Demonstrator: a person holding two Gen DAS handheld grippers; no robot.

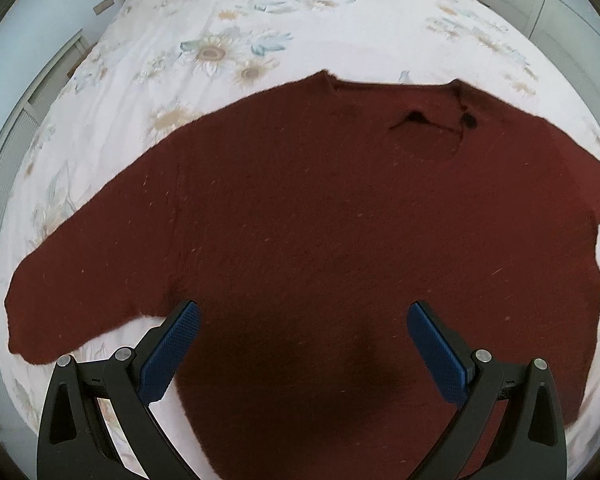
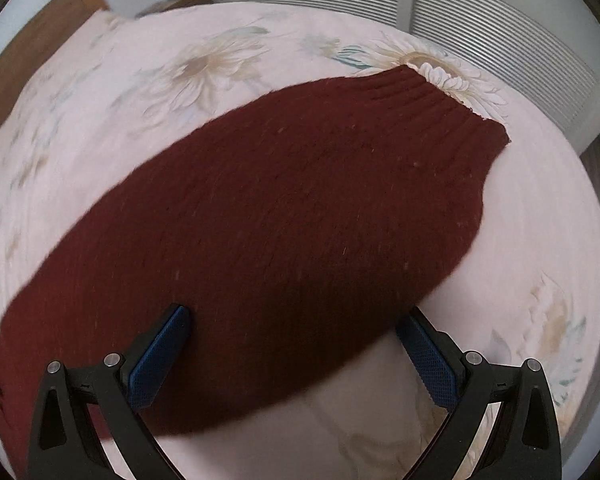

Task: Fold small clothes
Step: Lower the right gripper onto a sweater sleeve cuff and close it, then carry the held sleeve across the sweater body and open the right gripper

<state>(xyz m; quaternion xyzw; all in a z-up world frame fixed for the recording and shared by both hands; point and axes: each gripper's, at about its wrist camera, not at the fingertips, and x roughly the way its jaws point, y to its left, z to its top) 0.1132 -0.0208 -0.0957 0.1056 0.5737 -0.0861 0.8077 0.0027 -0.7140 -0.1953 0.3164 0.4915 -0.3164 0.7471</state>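
Floral bed (image 1: 260,20) carries dark red sweater (image 1: 320,220), spread flat. Left view shows neckline w/ both sleeves; right view only one ribbed cuff (image 2: 452,108). Left claw (image 1: 303,344) & right claw (image 2: 292,352) both gape, empty, above it.

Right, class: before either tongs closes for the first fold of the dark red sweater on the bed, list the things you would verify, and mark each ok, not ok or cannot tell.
1. Sweater spread flat on the bedspread: ok.
2. Left sleeve extended, not tucked under: ok.
3. Right sleeve extended, ribbed cuff visible: ok.
4. Left tongs open and empty: ok.
5. Right tongs open and empty: ok.
6. Bottom hem lying straight: cannot tell, out of view.
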